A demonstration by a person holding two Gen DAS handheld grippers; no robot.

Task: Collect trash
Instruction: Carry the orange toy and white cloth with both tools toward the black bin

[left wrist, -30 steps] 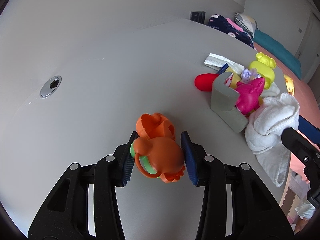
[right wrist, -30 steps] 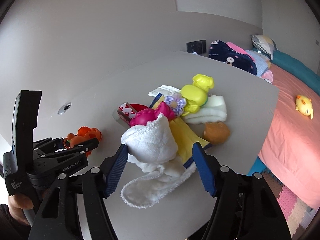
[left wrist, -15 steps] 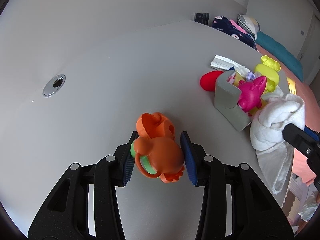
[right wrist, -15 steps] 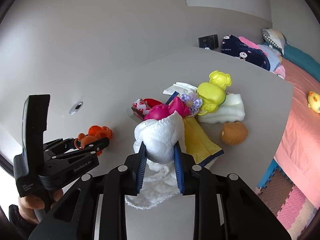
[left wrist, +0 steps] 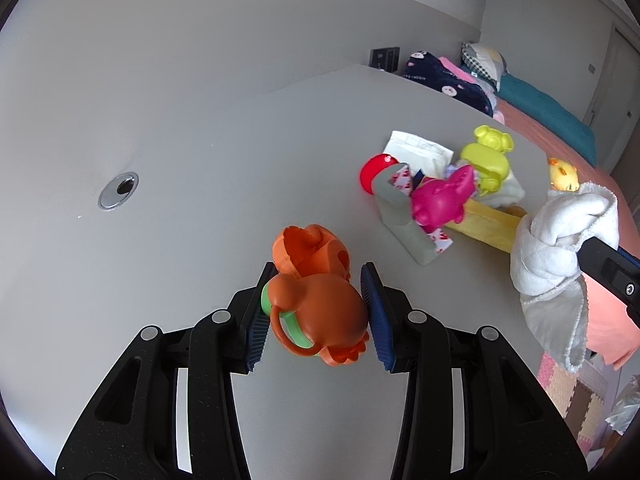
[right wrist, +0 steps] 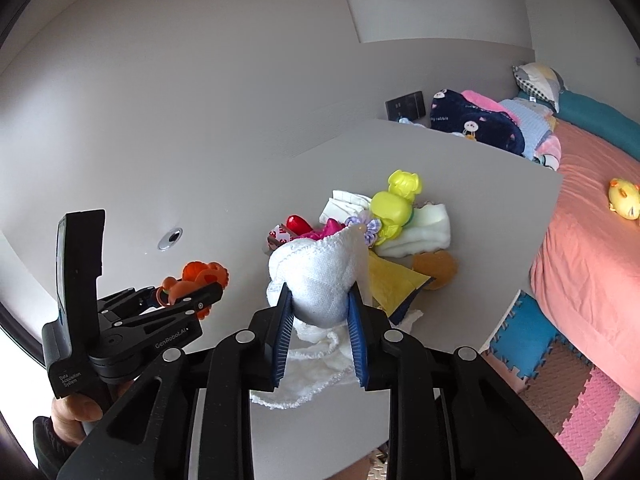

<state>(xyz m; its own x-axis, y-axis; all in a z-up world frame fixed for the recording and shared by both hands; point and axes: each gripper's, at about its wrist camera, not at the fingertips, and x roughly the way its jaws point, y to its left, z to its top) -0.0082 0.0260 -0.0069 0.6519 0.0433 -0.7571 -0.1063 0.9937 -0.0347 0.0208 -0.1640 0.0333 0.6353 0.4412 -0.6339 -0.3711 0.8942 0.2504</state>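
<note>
The left gripper point(left wrist: 316, 316) has its jaws clenched on an orange plastic toy point(left wrist: 316, 304) above the grey desk point(left wrist: 200, 200). The right gripper point(right wrist: 320, 320) grasps a bunched white towel point(right wrist: 320, 276), which hides part of the toy heap point(right wrist: 384, 216) at frame centre. Only the right wrist view shows the hand point(right wrist: 76, 408) at lower left.

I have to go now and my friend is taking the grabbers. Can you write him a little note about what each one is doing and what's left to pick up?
Left gripper: shut on the orange toy, lifted off the table.
Right gripper: shut on the white cloth, its tail dangling.
Done: both things are grabbed. No bin is in view, so nothing is dropped off yet.
Left in the pile: pink toy, yellow toy, red thing, grey box, yellow cloth, brown round toy.
</note>
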